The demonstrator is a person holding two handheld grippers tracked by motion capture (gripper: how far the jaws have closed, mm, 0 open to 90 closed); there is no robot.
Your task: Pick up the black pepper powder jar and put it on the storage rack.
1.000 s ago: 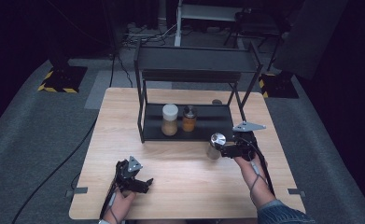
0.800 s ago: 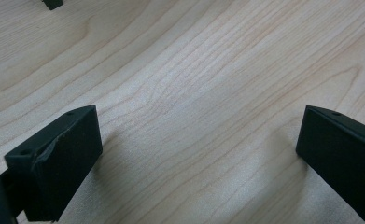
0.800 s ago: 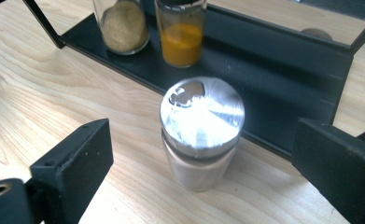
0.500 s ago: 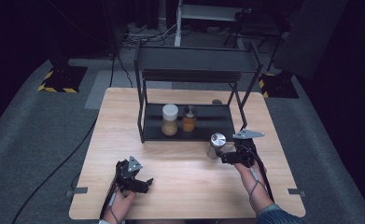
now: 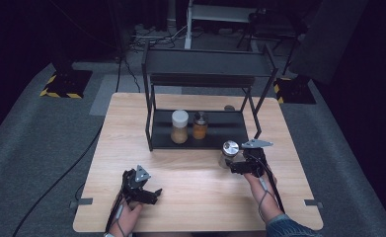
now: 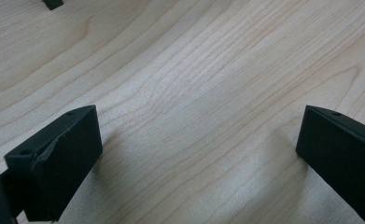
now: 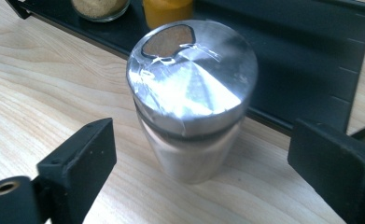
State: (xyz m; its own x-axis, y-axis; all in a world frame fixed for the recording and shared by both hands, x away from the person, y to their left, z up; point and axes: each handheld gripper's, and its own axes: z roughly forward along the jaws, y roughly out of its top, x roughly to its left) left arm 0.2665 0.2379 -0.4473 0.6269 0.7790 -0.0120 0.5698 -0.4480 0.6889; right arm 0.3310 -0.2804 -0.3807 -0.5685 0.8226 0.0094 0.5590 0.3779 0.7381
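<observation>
Shaker (image 7: 192, 100): upright on worktop (image 5: 195, 197), just in front of rack's (image 5: 200, 136) lower shelf, near its right end; metal cap, clear body, contents hard to make out.
Right gripper (image 5: 236, 165): level with shaker, fingers (image 7: 75, 161) either side of its body, gaps visible on both sides, no contact yet; jaws have just been closing in around it.
Left gripper (image 5: 151, 194): resting low over bare worktop at near left, fingers (image 6: 61, 158) spread wide, nothing between them.
Rack: two tiers; top tier looks bare, though seen edge-on, so not certain.
Lower shelf: white-capped jar (image 5: 179, 127) of pale powder and smaller orange jar (image 5: 200, 125) side by side, left of centre; free space to their right.
Step in hand: probably a grasp on shaker, as a start to moving it, perhaps onto the shelf beside the two jars.
Done: fingers lined up around shaker; two jars already shelved.
Left: pinch shut, lift, carry over shelf lip, set down upright, release.
Risk: smooth tapered body, slip likely if gripped too near cap.
</observation>
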